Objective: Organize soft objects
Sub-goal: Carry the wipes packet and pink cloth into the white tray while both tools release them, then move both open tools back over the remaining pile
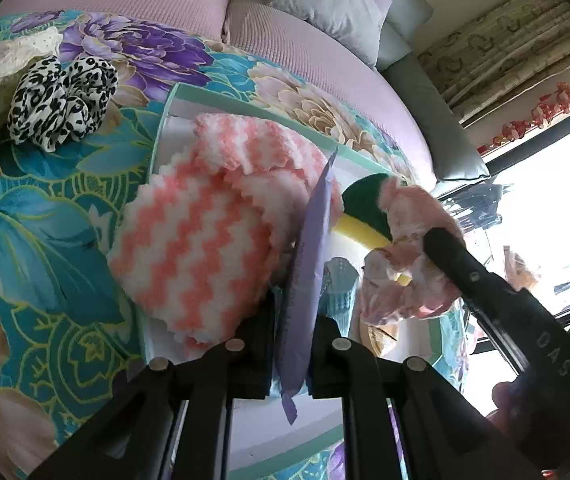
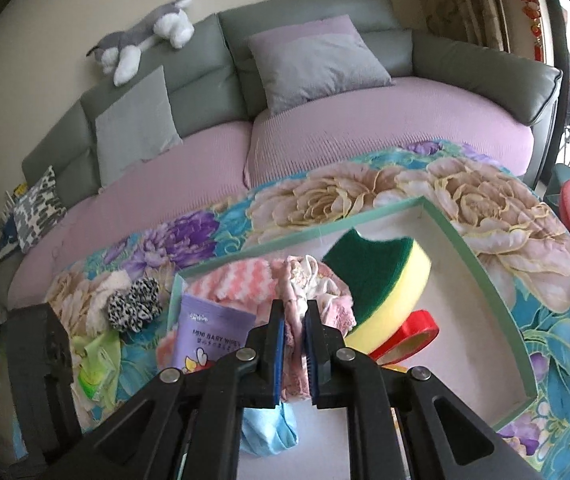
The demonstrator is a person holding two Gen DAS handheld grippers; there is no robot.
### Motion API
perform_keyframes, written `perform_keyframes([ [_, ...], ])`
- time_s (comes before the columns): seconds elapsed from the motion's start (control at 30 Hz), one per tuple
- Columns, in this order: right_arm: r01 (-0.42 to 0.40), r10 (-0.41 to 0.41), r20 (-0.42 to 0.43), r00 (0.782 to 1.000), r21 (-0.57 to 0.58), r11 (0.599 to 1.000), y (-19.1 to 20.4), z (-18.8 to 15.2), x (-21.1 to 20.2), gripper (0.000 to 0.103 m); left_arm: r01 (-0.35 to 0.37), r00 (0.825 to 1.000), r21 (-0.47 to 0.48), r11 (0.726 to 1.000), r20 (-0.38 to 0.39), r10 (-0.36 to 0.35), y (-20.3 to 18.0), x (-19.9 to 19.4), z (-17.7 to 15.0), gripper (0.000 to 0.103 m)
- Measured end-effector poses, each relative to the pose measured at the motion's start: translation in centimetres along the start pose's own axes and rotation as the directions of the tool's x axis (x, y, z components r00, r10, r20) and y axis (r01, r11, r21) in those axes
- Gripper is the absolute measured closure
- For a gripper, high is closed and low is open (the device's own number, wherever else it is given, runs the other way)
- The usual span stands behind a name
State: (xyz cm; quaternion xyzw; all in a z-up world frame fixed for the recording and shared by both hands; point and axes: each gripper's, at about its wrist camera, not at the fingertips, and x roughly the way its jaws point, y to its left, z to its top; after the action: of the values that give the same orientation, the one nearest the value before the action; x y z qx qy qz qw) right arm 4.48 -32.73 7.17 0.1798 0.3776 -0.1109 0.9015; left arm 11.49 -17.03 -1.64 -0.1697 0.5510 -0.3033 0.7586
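The left gripper [image 1: 293,344] has its fingers clenched on a purple pack of baby wipes [image 1: 309,264], held on its edge over the green-rimmed tray [image 2: 481,264]. The right gripper [image 2: 295,344] squeezes a pink fluffy cloth [image 2: 299,320] tight, also over the tray. In the tray lie pink and white zigzag cloths [image 1: 201,248], a green and yellow sponge [image 2: 385,280], a red tape roll [image 2: 409,336] and a blue cloth [image 2: 269,428]. A leopard-print scrunchie [image 1: 63,100] sits on the flowered cover [image 1: 37,232], near the tray's left edge.
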Motion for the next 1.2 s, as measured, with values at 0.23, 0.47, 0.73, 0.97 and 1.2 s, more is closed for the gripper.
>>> perform_keyframes([
  [0.23,0.018,-0.019,-0.052,0.998,-0.026,1.000,0.5,-0.5,1.1,0.091,-0.034,0.999,-0.002,0.999,0.010,0.034,-0.2,-0.3,0.1,0.081],
  [0.47,0.021,-0.022,-0.055,0.998,-0.028,0.999,0.8,-0.2,0.1,0.078,-0.036,0.999,0.014,0.999,0.031,0.035,-0.7,-2.1,0.1,0.066],
  [0.73,0.036,-0.036,0.051,0.998,-0.002,0.999,0.6,0.7,-3.4,0.049,-0.056,0.994,0.043,0.997,0.101,0.051,-1.8,-5.0,0.6,0.056],
  [0.97,0.049,-0.050,0.090,0.995,0.018,0.999,0.4,1.2,-4.7,0.036,-0.110,0.976,0.053,0.993,0.194,0.098,-2.2,-8.1,1.1,0.046],
  [1.2,0.055,-0.058,0.070,0.996,0.034,0.998,0.1,1.0,-4.0,0.016,-0.149,0.960,0.001,0.989,0.239,0.145,-0.4,-9.6,1.8,0.025],
])
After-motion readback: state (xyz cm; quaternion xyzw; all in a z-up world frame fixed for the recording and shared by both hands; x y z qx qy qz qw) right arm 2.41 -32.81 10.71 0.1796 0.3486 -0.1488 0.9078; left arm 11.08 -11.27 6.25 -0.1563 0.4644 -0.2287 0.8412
